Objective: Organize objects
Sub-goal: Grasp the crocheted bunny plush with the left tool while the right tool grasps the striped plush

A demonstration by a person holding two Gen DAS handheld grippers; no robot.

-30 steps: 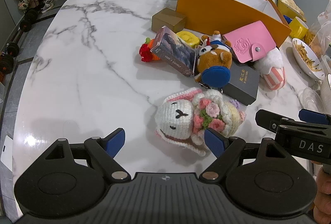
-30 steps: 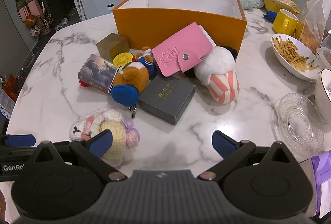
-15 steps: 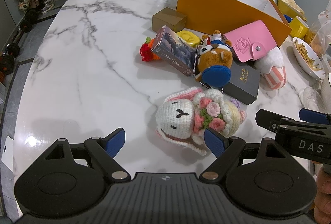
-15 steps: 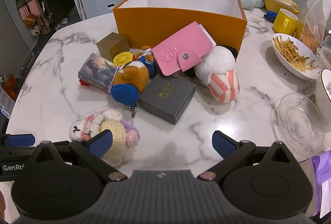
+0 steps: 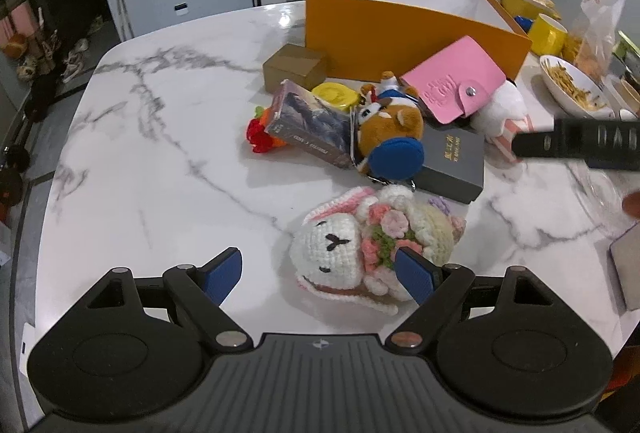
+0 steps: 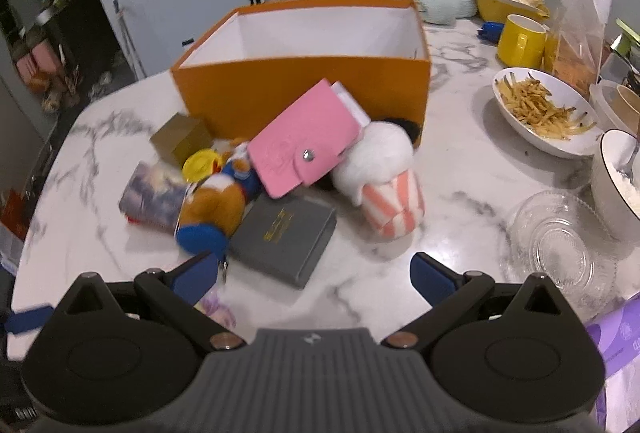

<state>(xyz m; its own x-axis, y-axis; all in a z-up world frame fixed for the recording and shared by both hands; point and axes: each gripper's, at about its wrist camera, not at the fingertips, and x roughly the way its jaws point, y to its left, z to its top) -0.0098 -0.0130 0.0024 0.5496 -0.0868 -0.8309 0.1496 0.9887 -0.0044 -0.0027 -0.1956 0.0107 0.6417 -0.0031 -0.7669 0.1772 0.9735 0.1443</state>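
Now we have pushed the right gripper (image 6: 312,277), wide open and empty, toward the grey box (image 6: 286,235); the left gripper (image 5: 320,275), open, waits at the crochet bunny (image 5: 360,249); orange box (image 6: 304,97) awaits.

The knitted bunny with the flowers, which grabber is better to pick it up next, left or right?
Probably the left. The left gripper is open, and the knitted bunny lies just ahead, against its right finger. The right gripper is also open but faces the gray box and striped plush.
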